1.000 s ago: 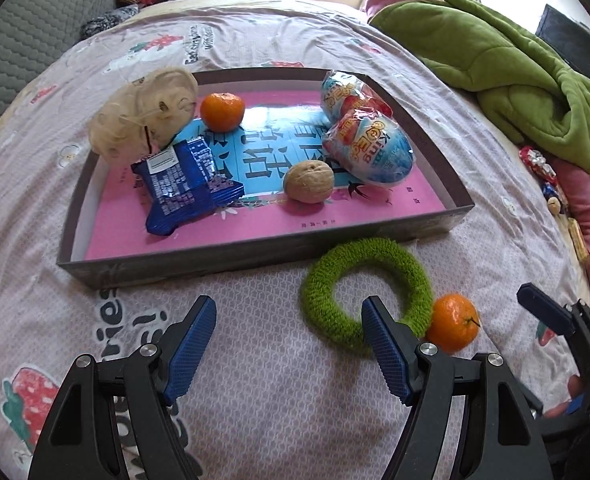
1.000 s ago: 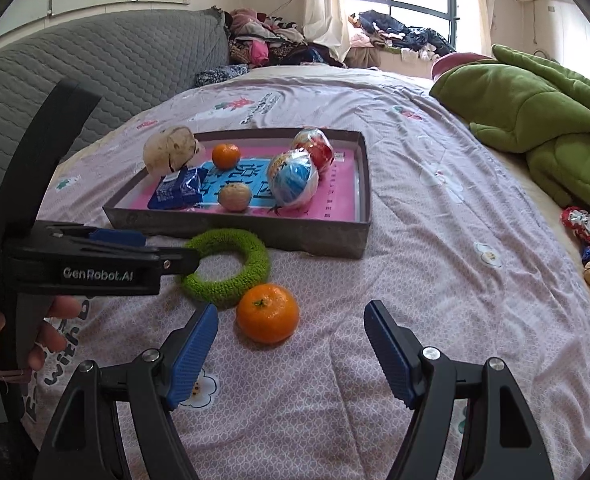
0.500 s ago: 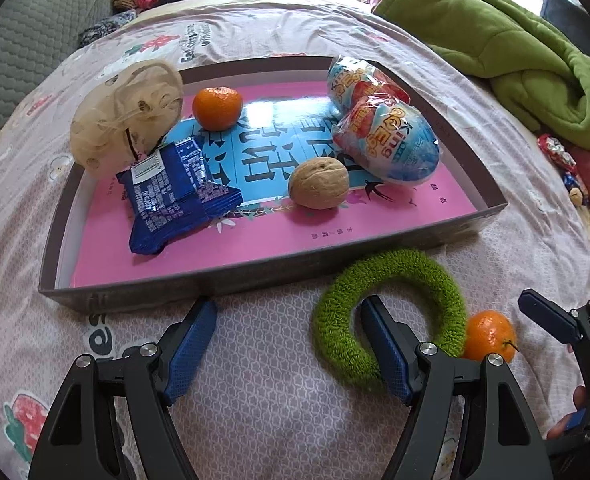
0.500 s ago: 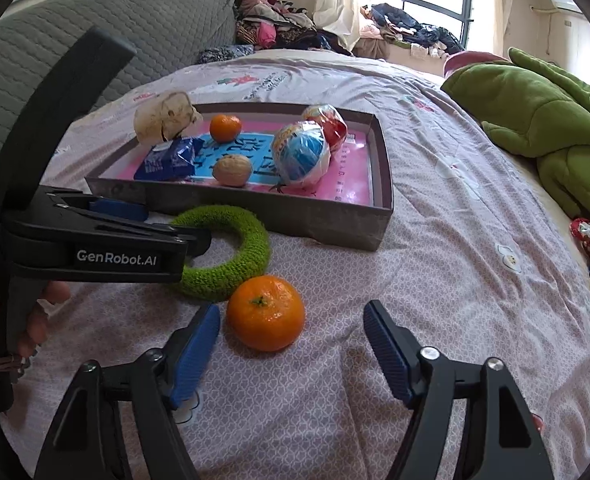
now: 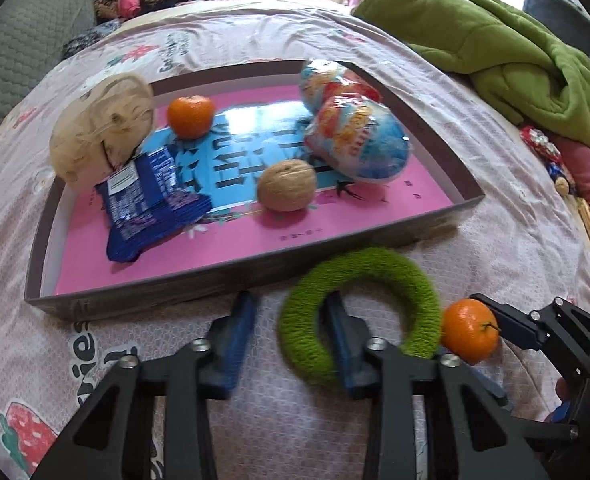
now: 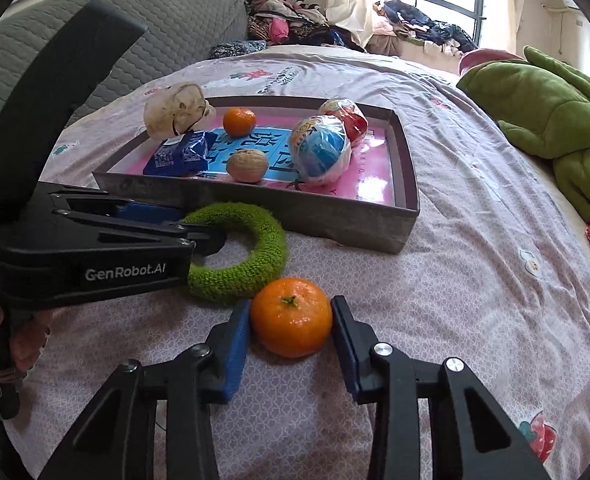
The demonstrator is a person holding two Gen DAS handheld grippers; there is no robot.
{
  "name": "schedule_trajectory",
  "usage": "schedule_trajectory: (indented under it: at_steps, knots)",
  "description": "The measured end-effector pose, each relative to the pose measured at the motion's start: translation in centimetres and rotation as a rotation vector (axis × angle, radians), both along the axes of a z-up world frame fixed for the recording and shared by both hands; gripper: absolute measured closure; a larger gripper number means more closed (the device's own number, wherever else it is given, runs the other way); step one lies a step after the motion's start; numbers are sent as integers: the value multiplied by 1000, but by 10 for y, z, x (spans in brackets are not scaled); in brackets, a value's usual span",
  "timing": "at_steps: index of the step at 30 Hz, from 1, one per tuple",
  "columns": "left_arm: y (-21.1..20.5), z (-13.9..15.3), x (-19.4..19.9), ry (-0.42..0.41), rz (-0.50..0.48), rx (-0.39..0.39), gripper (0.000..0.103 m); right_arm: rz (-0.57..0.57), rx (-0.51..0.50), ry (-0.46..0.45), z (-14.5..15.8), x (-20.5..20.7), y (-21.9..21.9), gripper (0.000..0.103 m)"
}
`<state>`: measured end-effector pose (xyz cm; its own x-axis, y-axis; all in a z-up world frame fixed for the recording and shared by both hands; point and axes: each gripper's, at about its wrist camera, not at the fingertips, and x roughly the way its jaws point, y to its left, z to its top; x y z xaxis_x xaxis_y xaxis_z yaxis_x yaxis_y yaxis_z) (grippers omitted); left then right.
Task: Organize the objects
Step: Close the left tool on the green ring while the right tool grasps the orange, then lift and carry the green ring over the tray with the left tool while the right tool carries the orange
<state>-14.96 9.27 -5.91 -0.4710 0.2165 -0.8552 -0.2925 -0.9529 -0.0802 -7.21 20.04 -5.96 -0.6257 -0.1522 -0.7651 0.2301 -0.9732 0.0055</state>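
On the bed, at the left, the left gripper is closing its jaws across the near-left arc of the green ring: one blue pad sits inside the hole, the other outside on the sheet, and the blur leaves it unclear whether the outer pad touches the ring yet. The ring lies just in front of the near wall of the shallow box, which holds a pale bundle, a blue packet, a small orange, a walnut and two wrapped eggs. To the right of the ring, touching its rim, a loose orange sits between the pads of the right gripper, whose jaws are closing narrowly on it, both pads against its sides. Farther right lies a green blanket.
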Motion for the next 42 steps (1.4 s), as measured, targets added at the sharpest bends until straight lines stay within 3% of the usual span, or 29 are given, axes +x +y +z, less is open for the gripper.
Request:
schedule_trajectory:
  at_steps: [3, 6, 16, 25, 33, 42]
  knots:
    - [3, -1, 2, 4, -15, 10, 87, -5, -23, -6, 0, -1, 2, 64]
    - [0, 0, 3, 3, -17, 24, 91, -9, -33, -5, 1, -1, 3, 64]
    - [-13, 13, 17, 26, 1, 58, 91, -29, -45, 27, 10, 3, 9, 64]
    - [-28, 42, 36, 90, 15, 51, 91, -30, -48, 87, 31, 12, 5, 64]
    - [-42, 77, 51, 194, 46, 8, 91, -8, -39, 185, 71, 24, -5, 64]
    - [-61, 118, 58, 258, 95, 13, 91, 4, -54, 274, 117, 23, -18, 64]
